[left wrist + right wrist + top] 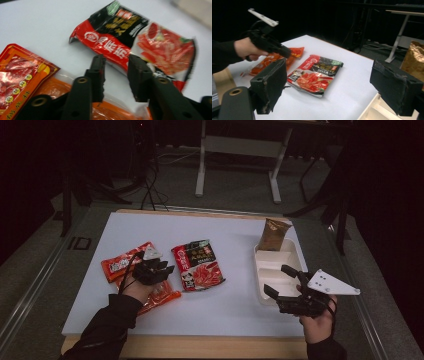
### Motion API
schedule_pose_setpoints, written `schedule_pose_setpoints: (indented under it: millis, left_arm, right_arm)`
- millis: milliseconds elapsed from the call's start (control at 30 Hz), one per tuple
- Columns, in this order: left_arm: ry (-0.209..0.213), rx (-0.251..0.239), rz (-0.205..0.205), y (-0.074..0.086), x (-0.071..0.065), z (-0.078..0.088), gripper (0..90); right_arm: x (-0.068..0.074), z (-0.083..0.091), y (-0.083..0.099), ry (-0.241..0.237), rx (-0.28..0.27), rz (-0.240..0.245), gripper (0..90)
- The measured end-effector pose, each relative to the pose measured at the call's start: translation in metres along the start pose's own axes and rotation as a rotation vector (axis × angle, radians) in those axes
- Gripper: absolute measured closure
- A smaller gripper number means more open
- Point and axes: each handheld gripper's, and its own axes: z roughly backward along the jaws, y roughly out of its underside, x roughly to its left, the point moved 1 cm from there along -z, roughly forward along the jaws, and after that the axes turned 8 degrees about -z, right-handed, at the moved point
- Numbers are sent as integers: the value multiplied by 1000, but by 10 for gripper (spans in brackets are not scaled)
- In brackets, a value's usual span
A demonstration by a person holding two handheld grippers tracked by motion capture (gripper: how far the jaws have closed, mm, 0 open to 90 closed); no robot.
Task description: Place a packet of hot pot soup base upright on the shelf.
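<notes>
My left gripper (159, 268), left of centre in the high view, has its jaws narrowed but gripping nothing, above the orange packet (17, 75) and pointing toward the red-and-black packet (198, 265) mid-frame. My right gripper (280, 282), lower right, hangs wide open over the white tray (265, 270), a brown bag (274, 235) behind it.

Left tongs (159, 268) beside red-black packet (198, 265)

High cam overhead; gripper cams low, close; shared: red-black packet (198, 265).
</notes>
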Motion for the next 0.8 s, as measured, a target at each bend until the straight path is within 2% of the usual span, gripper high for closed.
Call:
schedule_pose_setpoints:
  millis: [233, 267, 367, 500, 700, 800]
  left_arm:
    - [-44, 101, -9, -8, 8, -27, 879]
    - [-63, 121, -12, -8, 10, -33, 892]
    - [-68, 149, -16, -9, 13, -41, 898]
    - [-61, 178, -1, -13, 18, -54, 898]
    - [-93, 248, -18, -17, 27, -74, 898]
    - [-94, 257, -10, -19, 30, -81, 898]
  right_arm:
    - [3, -2, 5, -30, 10, 0, 142]
    - [4, -2, 5, -36, 9, 1, 142]
    - [4, -3, 5, -44, 8, 5, 142]
    - [5, -5, 6, -54, 9, 0, 142]
    - [6, -7, 9, -48, 21, 15, 142]
    - [5, -6, 10, -46, 23, 11, 142]
